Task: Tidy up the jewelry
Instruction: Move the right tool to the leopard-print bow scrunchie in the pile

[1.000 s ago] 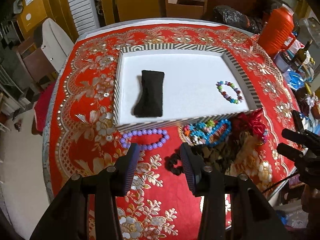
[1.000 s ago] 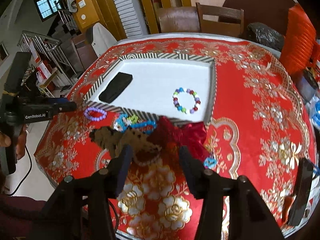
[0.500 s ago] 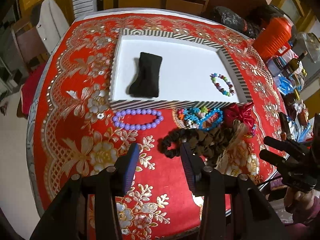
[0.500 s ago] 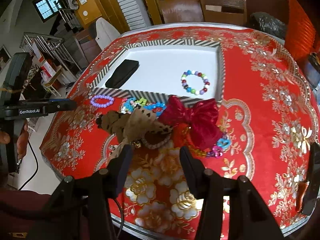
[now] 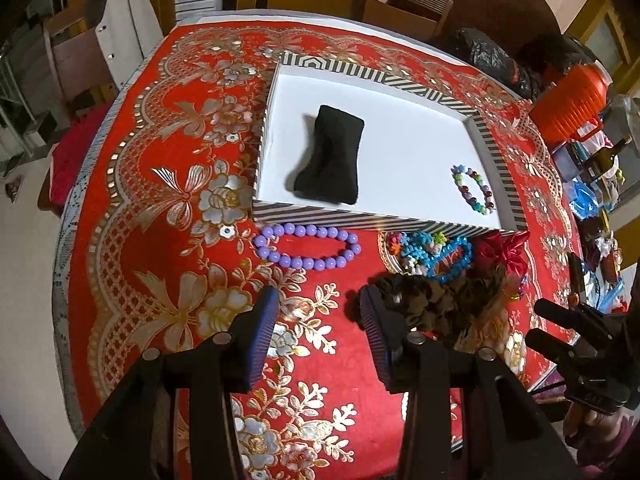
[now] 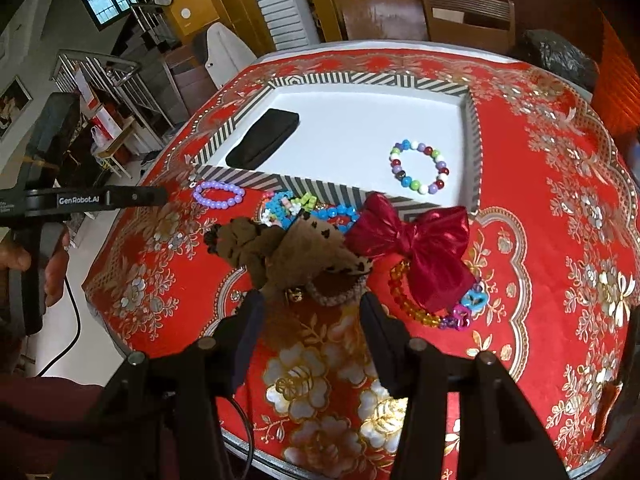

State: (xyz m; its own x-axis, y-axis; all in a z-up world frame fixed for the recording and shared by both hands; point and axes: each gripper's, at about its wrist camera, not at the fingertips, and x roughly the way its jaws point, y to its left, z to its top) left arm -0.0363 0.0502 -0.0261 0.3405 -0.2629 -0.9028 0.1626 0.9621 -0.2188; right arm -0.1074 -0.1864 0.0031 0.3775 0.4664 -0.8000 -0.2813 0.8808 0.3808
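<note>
A white tray with a striped rim (image 5: 360, 220) (image 6: 320, 190) holds a black cushion (image 5: 330, 156) (image 6: 264, 140) and a multicoloured bead bracelet (image 5: 474, 190) (image 6: 420, 168). In front of the tray lie a purple bead bracelet (image 5: 308, 246) (image 6: 218, 194), blue bead jewelry (image 5: 436, 252) (image 6: 304, 210), a brown scrunchie (image 5: 424, 300) (image 6: 288, 256), a red bow (image 6: 420, 240) and an amber bead bracelet (image 6: 416, 308). My left gripper (image 5: 318, 308) is open and empty, just short of the purple bracelet. My right gripper (image 6: 310, 308) is open and empty, just short of the brown scrunchie.
The table has a red and gold floral cloth (image 5: 160, 240). An orange container (image 5: 568, 100) and clutter stand at the far right edge. Wooden chairs (image 6: 464, 12) stand behind the table. A black bag (image 6: 560, 52) lies at the back right.
Both grippers have pulled back and up from the jewelry pile; the table looks farther away. Both stay open and nothing on the table has moved.
</note>
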